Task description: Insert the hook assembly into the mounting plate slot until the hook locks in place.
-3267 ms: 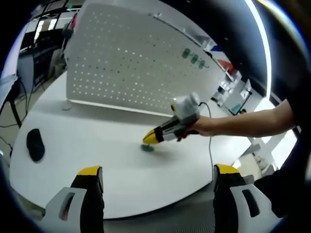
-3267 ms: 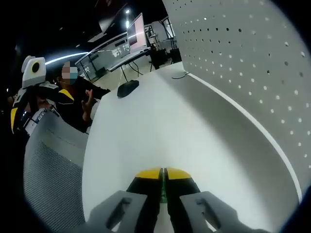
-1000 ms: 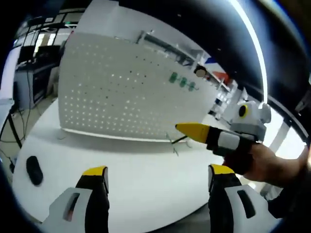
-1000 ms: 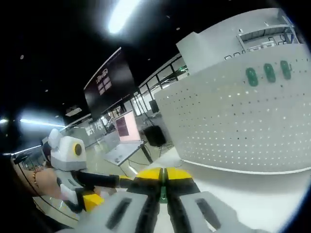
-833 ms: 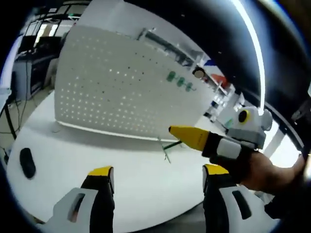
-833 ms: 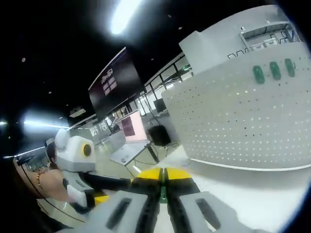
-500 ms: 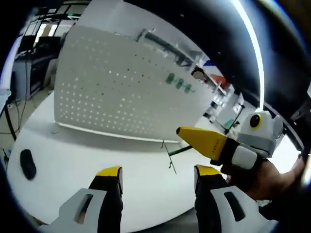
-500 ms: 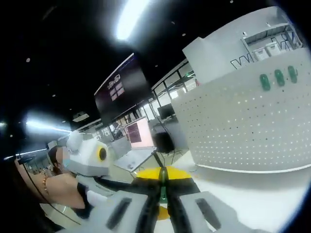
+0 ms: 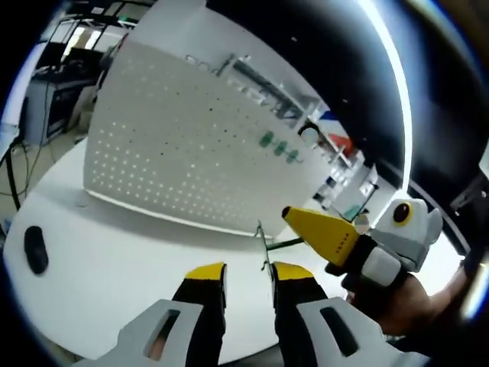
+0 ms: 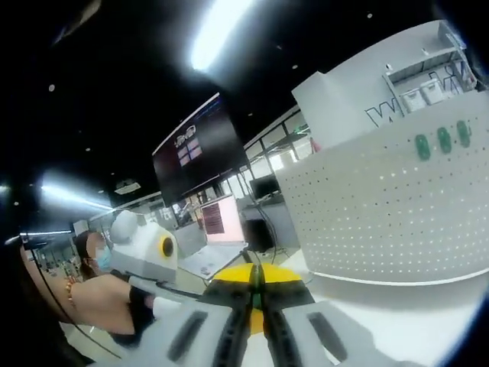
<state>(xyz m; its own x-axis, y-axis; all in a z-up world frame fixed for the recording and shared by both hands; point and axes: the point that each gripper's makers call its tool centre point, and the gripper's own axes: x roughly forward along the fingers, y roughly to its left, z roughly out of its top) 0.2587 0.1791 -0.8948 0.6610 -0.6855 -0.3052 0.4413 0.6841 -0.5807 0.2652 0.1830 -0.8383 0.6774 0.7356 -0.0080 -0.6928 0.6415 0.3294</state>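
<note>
Holding a thin green wire hook (image 9: 269,246) in closed jaws, the right gripper (image 9: 289,215) is hovering in front of the pegboard (image 9: 176,164). Left gripper (image 9: 246,273), jaws narrowed but apart and empty, is nearing the hook. Judgement: steady the hook gently, then line its tip with a hole before pushing.

dim dark ceiling, glaring strip light (image 10: 221,30) overhead, strong fisheye bending at edges, slight blur.

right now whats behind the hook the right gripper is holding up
In the left gripper view, the hook hangs in front of the white pegboard, held by the right gripper. Three green pieces sit on the board. Its far side is hidden.
</note>
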